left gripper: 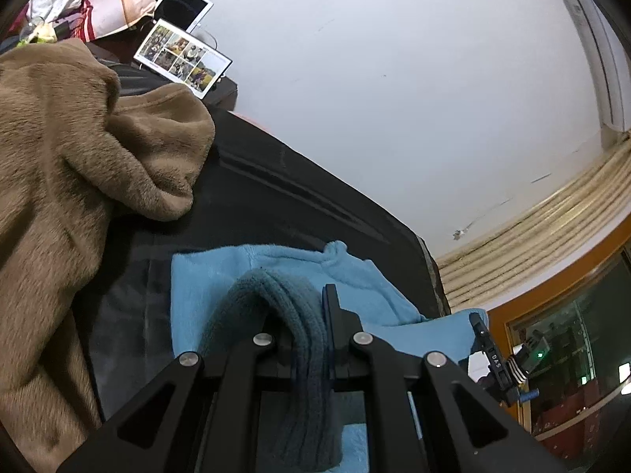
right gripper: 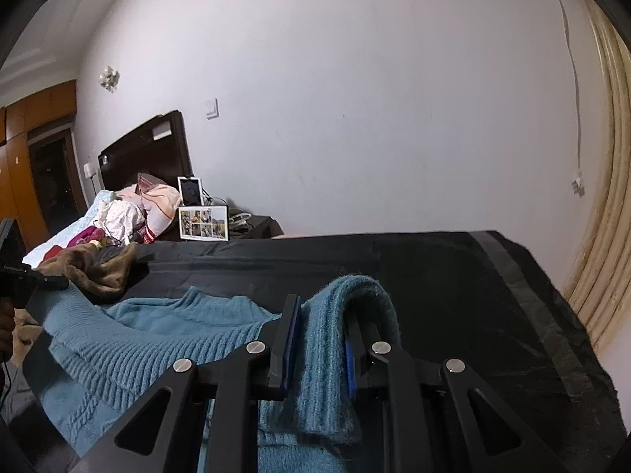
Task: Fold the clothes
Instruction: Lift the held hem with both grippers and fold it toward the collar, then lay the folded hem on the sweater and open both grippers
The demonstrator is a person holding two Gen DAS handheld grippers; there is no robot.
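Two hand-held grippers point(left gripper: 299, 339) point(right gripper: 321, 339), one blue sweater point(right gripper: 157, 339)

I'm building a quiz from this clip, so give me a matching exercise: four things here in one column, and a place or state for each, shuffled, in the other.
Things:
1. blue knit sweater
2. brown fleece garment
3. photo collage frame
4. black cloth

Places or states:
A. heaped, unfolded, at the table's far left
B. spread over the table
C. pinched by left gripper and right gripper
D. propped up by the wall behind the table

Pairs: 1-C, 2-A, 3-D, 4-B
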